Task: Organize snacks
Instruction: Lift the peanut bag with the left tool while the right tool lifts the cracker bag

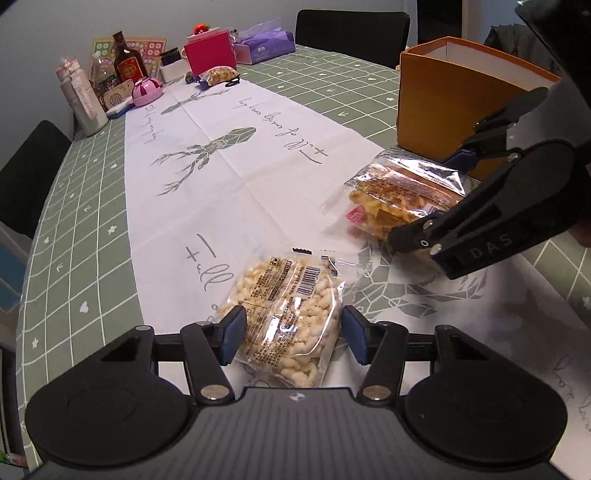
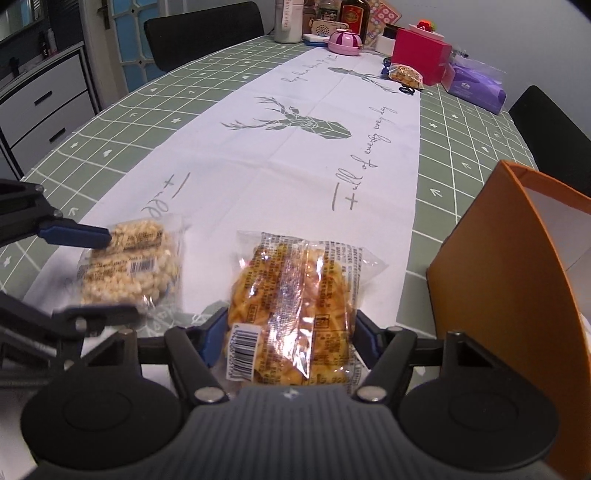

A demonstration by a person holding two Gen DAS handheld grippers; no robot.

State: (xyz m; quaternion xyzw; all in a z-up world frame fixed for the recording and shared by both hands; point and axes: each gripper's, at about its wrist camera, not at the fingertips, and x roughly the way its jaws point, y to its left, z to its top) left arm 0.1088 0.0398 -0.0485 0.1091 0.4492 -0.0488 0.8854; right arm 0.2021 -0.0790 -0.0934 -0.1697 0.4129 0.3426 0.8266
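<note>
This is a home dining room. A long bench (image 1: 92, 206) wears a sage-green grid-patterned cloth with a white deer-printed runner (image 1: 229, 173) down its middle, and black padded chairs (image 1: 351, 31) stand along its edges. At the far end household odds and ends crowd together: a dark brown glass bottle with a red label (image 1: 127, 61), a purple box of tissues (image 1: 264, 46), a magenta gift box (image 1: 210, 51) and a pink round lidded container (image 1: 146, 90). Beyond the left edge in the right wrist view stands a grey cabinet of drawers (image 2: 40, 107).
</note>
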